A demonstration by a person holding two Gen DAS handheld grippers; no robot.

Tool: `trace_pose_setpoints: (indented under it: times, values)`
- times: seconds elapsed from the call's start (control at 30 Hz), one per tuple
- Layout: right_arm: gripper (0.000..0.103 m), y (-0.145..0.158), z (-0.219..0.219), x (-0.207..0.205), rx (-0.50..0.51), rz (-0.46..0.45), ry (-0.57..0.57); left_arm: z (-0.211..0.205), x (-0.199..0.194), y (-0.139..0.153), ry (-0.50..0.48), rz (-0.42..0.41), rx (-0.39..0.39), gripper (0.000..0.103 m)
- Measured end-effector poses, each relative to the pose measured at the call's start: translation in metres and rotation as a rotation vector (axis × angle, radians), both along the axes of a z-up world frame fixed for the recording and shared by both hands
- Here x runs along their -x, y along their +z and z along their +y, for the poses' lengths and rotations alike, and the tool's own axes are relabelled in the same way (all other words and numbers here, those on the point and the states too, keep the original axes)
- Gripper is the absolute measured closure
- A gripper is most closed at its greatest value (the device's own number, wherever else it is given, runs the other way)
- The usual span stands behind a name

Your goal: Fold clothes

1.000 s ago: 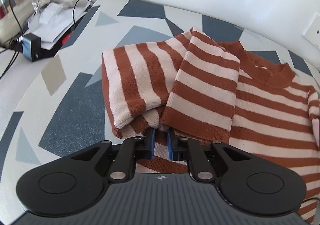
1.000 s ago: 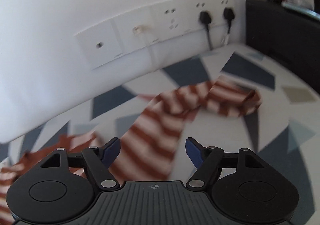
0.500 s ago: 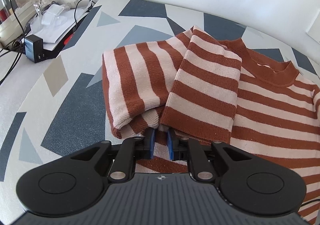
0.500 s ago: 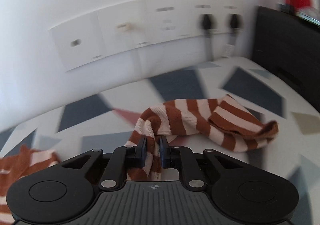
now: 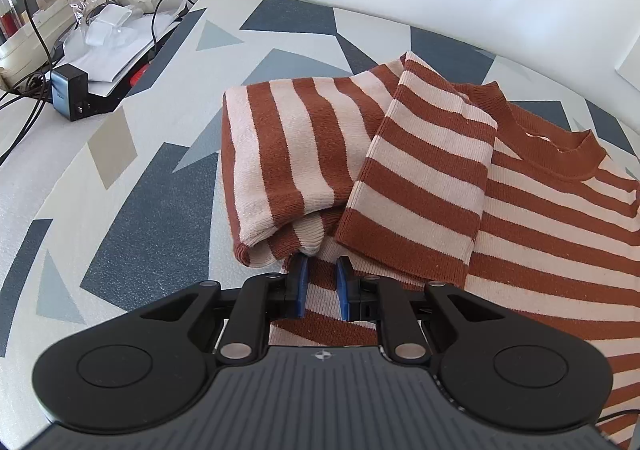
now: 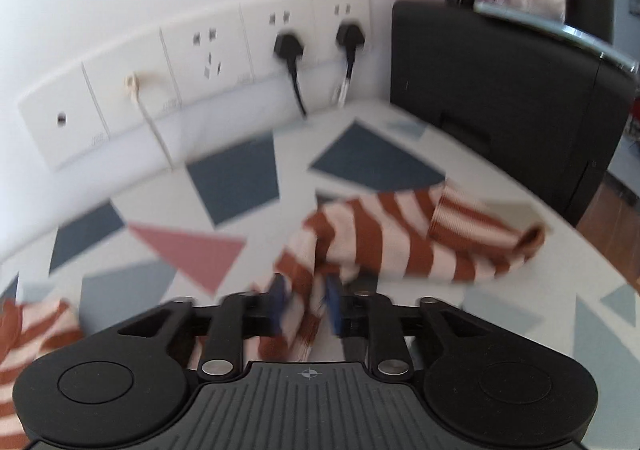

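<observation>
Nearest in the left view, the left gripper (image 5: 322, 286) sits low over the sweater (image 5: 540, 250), its blue jaws narrowly parted with striped knit lying in the gap; whether they actually pinch it I cannot tell. Just beyond, the left sleeve (image 5: 420, 178) lies folded back across the chest, with the collar (image 5: 560, 154) further off, all flat on the patterned desk (image 5: 120, 170).

In the right view, the right gripper (image 6: 306, 304) has its jaws closed on the right sleeve (image 6: 400, 242), the cuff end trailing off toward the sockets (image 6: 208, 54) on the wall.

This knit looks light, soft and floppy, so it should drape and stretch instead of holding shape. A mid-sleeve grip, as here, lets the cuff dangle; a hold nearer the cuff or seam would probably carry it over more neatly.

A second ago the right jaws stood wide open above the sleeve; they have since clamped it, and the blurred sleeve now looks lifted. The left gripper has barely moved.
</observation>
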State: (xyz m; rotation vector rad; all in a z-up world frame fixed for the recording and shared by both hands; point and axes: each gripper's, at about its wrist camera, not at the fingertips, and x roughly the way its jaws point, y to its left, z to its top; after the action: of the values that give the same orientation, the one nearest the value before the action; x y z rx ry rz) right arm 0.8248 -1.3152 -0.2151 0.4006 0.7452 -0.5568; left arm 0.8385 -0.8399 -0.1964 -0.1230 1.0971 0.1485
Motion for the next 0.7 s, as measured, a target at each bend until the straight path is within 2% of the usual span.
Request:
trace_pose_setpoints:
  times: [0.13, 0.27, 0.37, 0.5, 0.7]
  values:
    - [0.069, 0.016, 0.025, 0.006, 0.067, -0.08, 0.075, -0.002, 0.0, 0.0, -0.002, -0.001, -0.008, 0.086]
    - [0.069, 0.031, 0.051, -0.007, 0.078, -0.157, 0.293, -0.005, 0.0, 0.0, -0.003, -0.002, -0.023, 0.085]
    - [0.07, 0.024, 0.062, -0.033, -0.007, -0.124, 0.444, -0.005, 0.0, 0.0, -0.004, -0.002, -0.021, 0.085]
    - [0.073, 0.017, 0.088, -0.052, 0.035, -0.001, 0.619, -0.002, 0.001, 0.0, -0.007, -0.006, -0.008, 0.085]
    - [0.073, 0.005, 0.103, -0.05, -0.004, 0.042, 0.698, -0.006, 0.001, -0.001, -0.006, -0.011, -0.022, 0.084]
